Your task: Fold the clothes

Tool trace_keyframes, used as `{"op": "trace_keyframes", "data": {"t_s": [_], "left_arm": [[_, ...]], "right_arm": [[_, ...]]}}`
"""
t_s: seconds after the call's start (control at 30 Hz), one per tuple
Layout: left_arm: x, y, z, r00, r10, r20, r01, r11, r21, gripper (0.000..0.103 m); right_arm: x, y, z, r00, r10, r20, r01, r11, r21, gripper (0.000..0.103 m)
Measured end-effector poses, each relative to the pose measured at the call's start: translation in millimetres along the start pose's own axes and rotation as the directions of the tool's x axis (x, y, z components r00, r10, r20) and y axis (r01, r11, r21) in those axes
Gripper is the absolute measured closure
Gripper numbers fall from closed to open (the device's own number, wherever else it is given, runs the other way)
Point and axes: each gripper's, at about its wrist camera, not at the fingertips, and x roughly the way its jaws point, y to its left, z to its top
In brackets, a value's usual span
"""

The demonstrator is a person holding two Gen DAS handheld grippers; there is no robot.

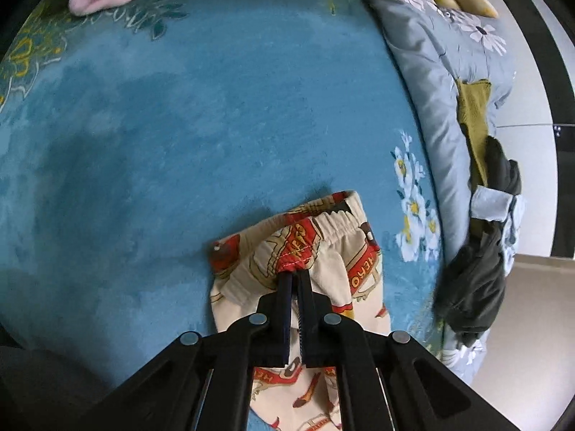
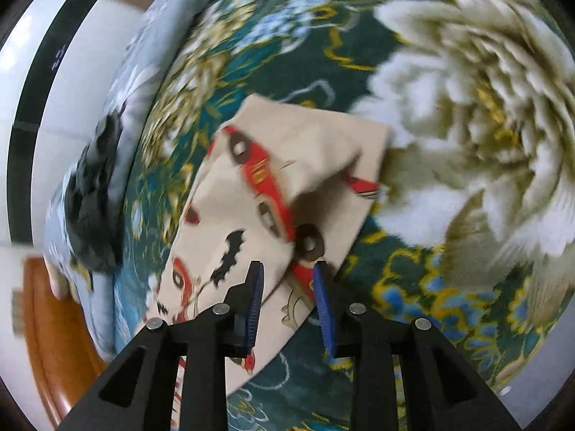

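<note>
Left gripper (image 1: 295,276) clamped on cream car-print shorts (image 1: 316,251) near the elastic waistband, right gripper (image 2: 287,269) spread wide above the shorts, blue floral blanket (image 1: 179,125) beneath

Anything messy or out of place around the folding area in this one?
Yes: a dark crumpled garment and an olive cloth hang off the grey floral quilt's edge, unfolded. The left tool grips the car-print shorts normally.

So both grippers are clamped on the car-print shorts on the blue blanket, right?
Not quite. Only the left gripper is clamped on the shorts. The right wrist view shows the right gripper open over them. The rest holds: they lie on the blanket.
</note>
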Motion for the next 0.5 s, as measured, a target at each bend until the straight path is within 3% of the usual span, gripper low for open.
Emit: {"op": "trace_keyframes", "data": {"t_s": [0.07,0.1,0.13,0.2,0.27,0.4,0.5], "left_arm": [[-1.9,-0.8,-2.9,0.999,-0.03,-0.011,0.03,0.999,0.019,0.094],[-3.0,-4.0,-4.7,0.998,-0.055,-0.021,0.055,0.998,0.037,0.08],[-4.0,-7.1,-6.5,0.996,-0.08,-0.031,0.081,0.995,0.055,0.06],[-1.3,-11.6,-8.2,0.993,-0.101,-0.058,0.105,0.992,0.067,0.048],[3.8,-15.9,-9.3,0.992,-0.095,-0.078,0.1,0.992,0.071,0.048],[25.7,-23.6,-10.3,0.993,0.021,-0.113,-0.014,0.998,0.063,0.048],[37.0,-28.2,-11.4,0.99,0.065,-0.129,-0.059,0.997,0.048,0.05]], "right_arm": [[-0.2,-2.0,2.0,1.0,0.009,0.006,-0.01,1.0,0.023,0.074],[-0.6,-1.6,2.8,1.0,0.009,0.009,-0.009,1.0,0.024,0.074],[-0.7,0.3,3.1,1.0,0.004,0.011,-0.004,1.0,0.016,0.074],[-0.3,3.0,3.3,1.0,-0.003,0.011,0.003,1.0,0.004,0.074],[-0.7,3.7,2.9,1.0,-0.005,0.01,0.005,1.0,0.002,0.074],[-3.1,4.1,3.0,1.0,-0.006,0.012,0.006,1.0,-0.005,0.074],[-6.7,5.5,4.6,1.0,-0.015,0.017,0.016,1.0,-0.02,0.074]]}}
